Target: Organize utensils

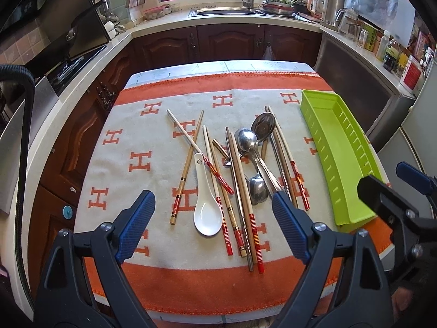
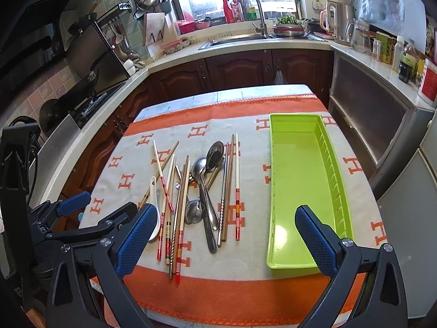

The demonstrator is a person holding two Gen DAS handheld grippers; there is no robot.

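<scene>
**Utensils loose, tray bare**

Chopsticks (image 1: pixel 188 147), metal spoons (image 1: pixel 247 139) and a white spoon (image 1: pixel 206 210) lie heaped mid-blanket (image 1: pixel 136 136) on the table. Green tray (image 2: pixel 297 169) sits just right of the heap. Left gripper (image 1: pixel 213 224) and right gripper (image 2: pixel 224 235) hover near the table's front edge, both wide open, holding nothing.

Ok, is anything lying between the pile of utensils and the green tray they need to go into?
Nothing visible does. Only bare cloth separates the utensil pile from the green tray, and the tray holds nothing.
</scene>
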